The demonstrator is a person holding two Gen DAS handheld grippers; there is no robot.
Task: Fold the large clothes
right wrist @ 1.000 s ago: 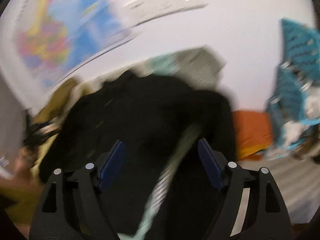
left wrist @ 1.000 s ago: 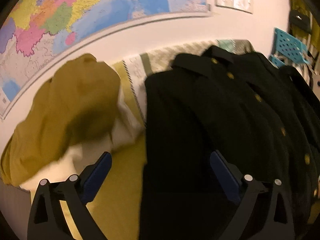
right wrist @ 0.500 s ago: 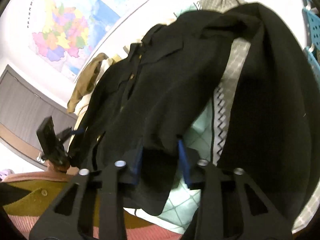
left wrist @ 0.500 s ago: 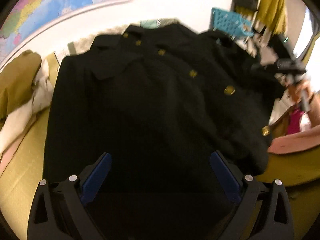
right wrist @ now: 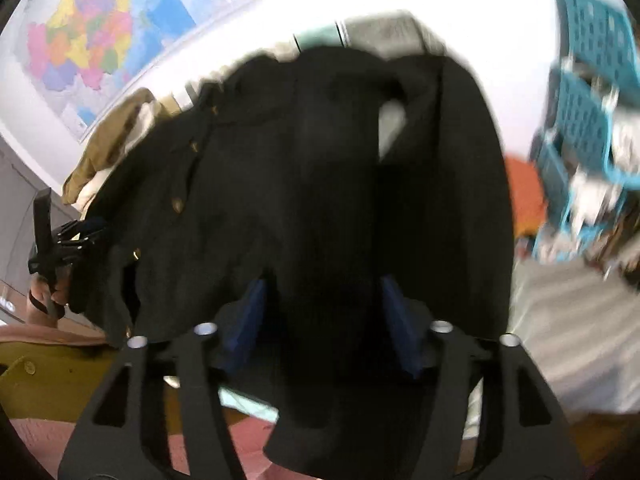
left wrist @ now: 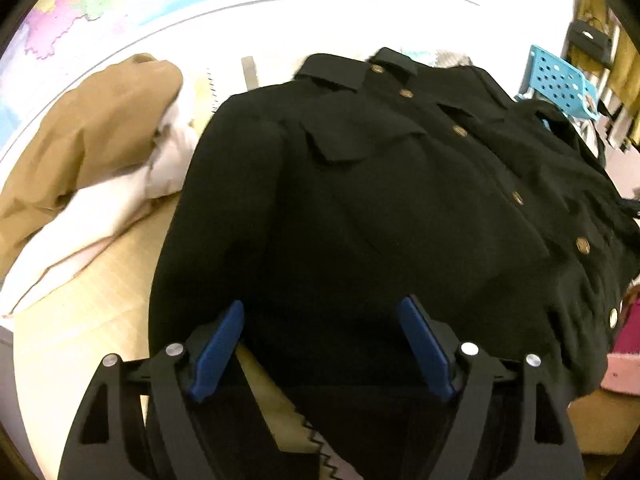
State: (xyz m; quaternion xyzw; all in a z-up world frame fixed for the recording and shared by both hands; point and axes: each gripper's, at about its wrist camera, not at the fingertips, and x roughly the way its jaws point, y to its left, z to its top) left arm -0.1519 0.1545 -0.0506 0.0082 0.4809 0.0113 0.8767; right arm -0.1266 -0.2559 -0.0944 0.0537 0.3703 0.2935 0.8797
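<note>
The left tongs (left wrist: pixel 320 336) stand apart and have just been closing, with the hem of the black jacket (left wrist: pixel 380 208) between the blue pads. The right tongs (right wrist: pixel 322 312) have just been opening, apart around a hanging sleeve. The jacket lies spread out, buttons up. A tan coat (left wrist: pixel 92 136) lies beside the jacket's shoulder.

I see a lived-in room at home, likely a bedroom: a coloured wall map (right wrist: pixel 96 44) on the far left, a blue plastic basket (left wrist: pixel 560 84) far right, clothes hanging (left wrist: pixel 604 52) behind it, and a heaped tan garment (left wrist: pixel 84 136) left.
</note>
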